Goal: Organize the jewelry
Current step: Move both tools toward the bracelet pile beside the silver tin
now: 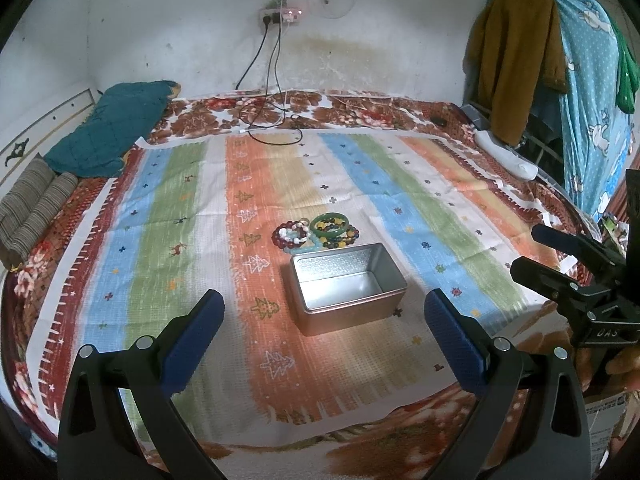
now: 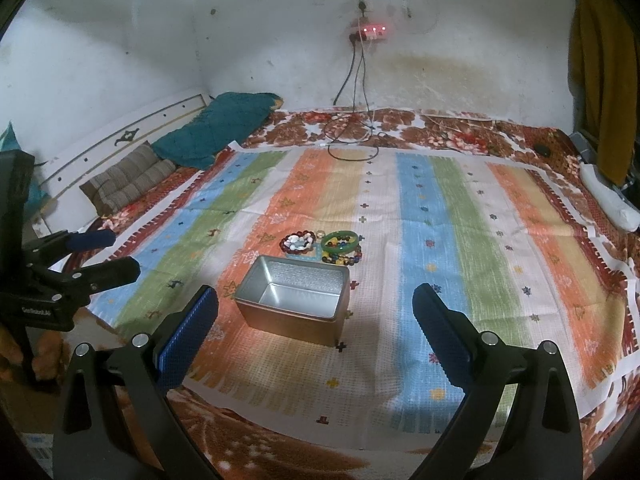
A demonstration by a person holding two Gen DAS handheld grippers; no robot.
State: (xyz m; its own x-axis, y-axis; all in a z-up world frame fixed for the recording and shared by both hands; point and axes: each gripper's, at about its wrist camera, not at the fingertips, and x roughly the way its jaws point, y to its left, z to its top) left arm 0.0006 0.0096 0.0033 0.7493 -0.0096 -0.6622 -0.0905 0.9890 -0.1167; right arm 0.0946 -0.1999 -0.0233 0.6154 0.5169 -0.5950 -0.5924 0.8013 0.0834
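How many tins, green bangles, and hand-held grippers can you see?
Tin: 1
Green bangle: 1
Hand-held grippers: 2, left hand-held gripper and right hand-held gripper
Total: 4

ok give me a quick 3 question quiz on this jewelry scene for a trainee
1. True or false: the metal tin already holds jewelry.
2. Where do the bracelets lie relative to the tin? A) just behind it on the striped cloth B) inside it C) on the pillow
3. Fill in: the left gripper and right gripper are both ___.

Key: 1 false, it looks empty; 2 A; 3 open, holding nothing.
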